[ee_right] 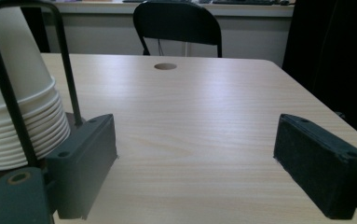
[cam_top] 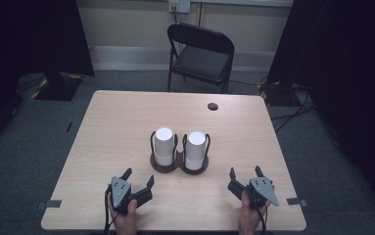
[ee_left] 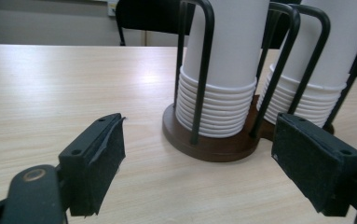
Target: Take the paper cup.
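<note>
**Both grippers spread and empty in front of the cup holder**

The left gripper (cam_top: 138, 179) rests low over the near part of the table, its two black jaws spread apart with nothing between them. In the left gripper view the jaw pads are flat blocks covered with rough dark foam, and the edge of the left pad is a little torn. The right gripper (cam_top: 245, 172) is also spread wide and pinches nothing; its pads are blunt rectangular blocks with small screw holes. Each gripper carries a grey three-cornered plate on top, and a hand holds it from below; the forearms are cut off by the bottom edge.

Between and just beyond the grippers stands the cup holder (cam_top: 164, 168), a dark brown base shaped like two joined discs, with thin black wire loops that rise around two stacks. The left stack of paper cups (cam_top: 164, 145) and the right stack of paper cups (cam_top: 195, 149) are white, smooth and upside down, with ribbed rims piled at the bottom. In the gripper views their tops are cut off.

The table (cam_top: 116, 122) is light wood laminate with rounded corners and a round cable hole (cam_top: 213, 106). Behind it stands a black folding chair (cam_top: 200, 55); the sides of the room are too dark to make out.
</note>
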{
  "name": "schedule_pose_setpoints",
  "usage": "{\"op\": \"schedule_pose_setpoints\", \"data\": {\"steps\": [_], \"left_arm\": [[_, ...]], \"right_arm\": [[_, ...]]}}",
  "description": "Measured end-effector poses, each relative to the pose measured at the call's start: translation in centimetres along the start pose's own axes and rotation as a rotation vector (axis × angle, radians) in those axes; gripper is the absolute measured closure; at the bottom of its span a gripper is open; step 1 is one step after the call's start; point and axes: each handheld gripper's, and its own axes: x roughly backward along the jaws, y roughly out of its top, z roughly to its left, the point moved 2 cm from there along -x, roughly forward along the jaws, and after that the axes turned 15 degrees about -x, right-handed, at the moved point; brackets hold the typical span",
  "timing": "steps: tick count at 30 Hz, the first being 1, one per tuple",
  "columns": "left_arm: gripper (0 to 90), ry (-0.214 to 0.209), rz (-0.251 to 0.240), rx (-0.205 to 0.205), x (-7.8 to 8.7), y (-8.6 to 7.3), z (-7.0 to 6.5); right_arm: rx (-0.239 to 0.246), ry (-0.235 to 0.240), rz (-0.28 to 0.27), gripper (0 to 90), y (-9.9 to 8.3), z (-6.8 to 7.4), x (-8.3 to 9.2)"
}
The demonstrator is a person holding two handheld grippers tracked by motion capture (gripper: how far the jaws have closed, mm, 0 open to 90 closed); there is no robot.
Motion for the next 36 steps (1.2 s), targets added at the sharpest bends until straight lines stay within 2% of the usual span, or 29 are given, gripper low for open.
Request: {"op": "schedule_pose_setpoints", "data": {"steps": [2,3,4,7,10,12,14,19,20,23,29,32,36], "left_arm": [[18.2,-0.01,-0.002,0.012,0.0,0.0,0.1],[18.2,-0.005,0.006,0.025,-0.1,0.0,0.3],[19.1,0.005,0.01,0.048,-0.1,-0.1,0.5],[21.0,0.026,0.008,0.072,0.0,-0.2,0.7],[21.1,0.014,0.016,0.08,0.1,-0.2,0.9],[21.1,-0.002,-0.001,0.091,0.4,-0.1,0.9],[21.5,-0.007,-0.001,0.089,0.4,-0.1,0.9],[23.1,-0.027,0.015,0.055,0.5,0.1,0.7],[23.2,-0.05,0.015,0.067,0.5,0.2,0.7],[25.0,-0.068,-0.001,0.079,0.5,0.3,0.8],[25.3,-0.084,0.007,0.059,0.3,0.8,0.9],[25.9,-0.089,0.023,0.027,0.1,1.3,0.5],[25.9,-0.119,0.02,0.021,-0.1,1.8,0.2]], "right_arm": [[0.016,0.007,0.01,12.6,0.0,0.2,0.0],[0.016,0.007,0.01,12.6,0.0,0.2,0.0],[0.03,0.029,0.029,12.5,-0.1,0.4,-0.1],[0.033,0.022,0.023,12.6,-0.1,0.4,0.0],[0.024,0.017,0.021,12.7,-0.1,0.3,0.0],[0.023,0.018,0.021,12.7,-0.1,0.3,0.0],[0.022,0.02,0.024,12.7,-0.1,0.3,-0.1],[0.02,0.022,0.009,12.6,-0.1,0.3,0.1],[0.019,0.022,0.01,12.7,-0.1,0.3,0.1],[0.017,0.023,0.015,12.7,-0.1,0.3,0.1],[0.015,0.028,0.016,12.7,-0.1,0.2,0.1],[0.008,0.033,0.015,12.7,-0.1,0.2,0.2],[0.007,0.034,0.017,12.7,-0.1,0.2,0.2]]}}
